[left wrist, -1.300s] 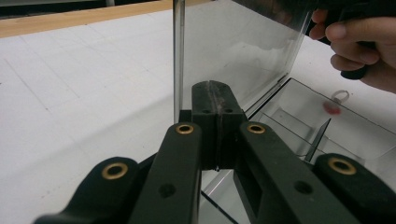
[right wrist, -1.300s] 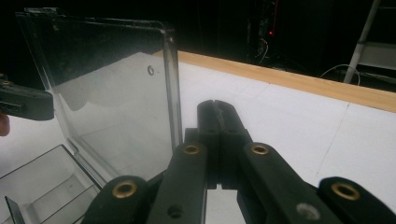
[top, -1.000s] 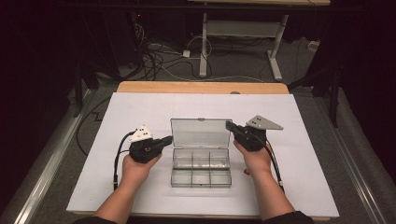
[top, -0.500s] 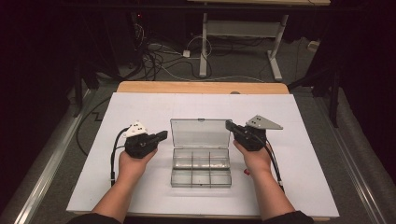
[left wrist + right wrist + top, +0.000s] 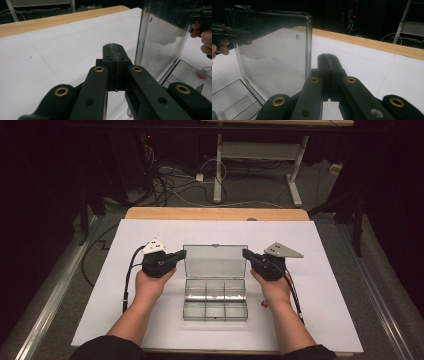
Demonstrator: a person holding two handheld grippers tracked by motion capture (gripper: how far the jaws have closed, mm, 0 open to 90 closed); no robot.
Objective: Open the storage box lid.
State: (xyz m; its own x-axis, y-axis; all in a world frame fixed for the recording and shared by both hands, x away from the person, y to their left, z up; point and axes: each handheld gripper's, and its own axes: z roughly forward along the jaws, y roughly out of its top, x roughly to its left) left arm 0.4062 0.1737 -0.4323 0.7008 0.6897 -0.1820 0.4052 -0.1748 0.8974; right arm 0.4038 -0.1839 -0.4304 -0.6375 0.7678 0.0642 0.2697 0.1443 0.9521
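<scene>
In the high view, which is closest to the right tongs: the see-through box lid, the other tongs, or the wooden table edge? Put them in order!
From the right tongs:
1. The clear lid, standing open just to their left, at the tips.
2. The left tongs, across the lid on its far left side.
3. The wooden table edge, at the back, beyond the white sheet.

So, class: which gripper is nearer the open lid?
Roughly equal. Left gripper sits just off the lid's left edge, right gripper just off its right edge.
</scene>
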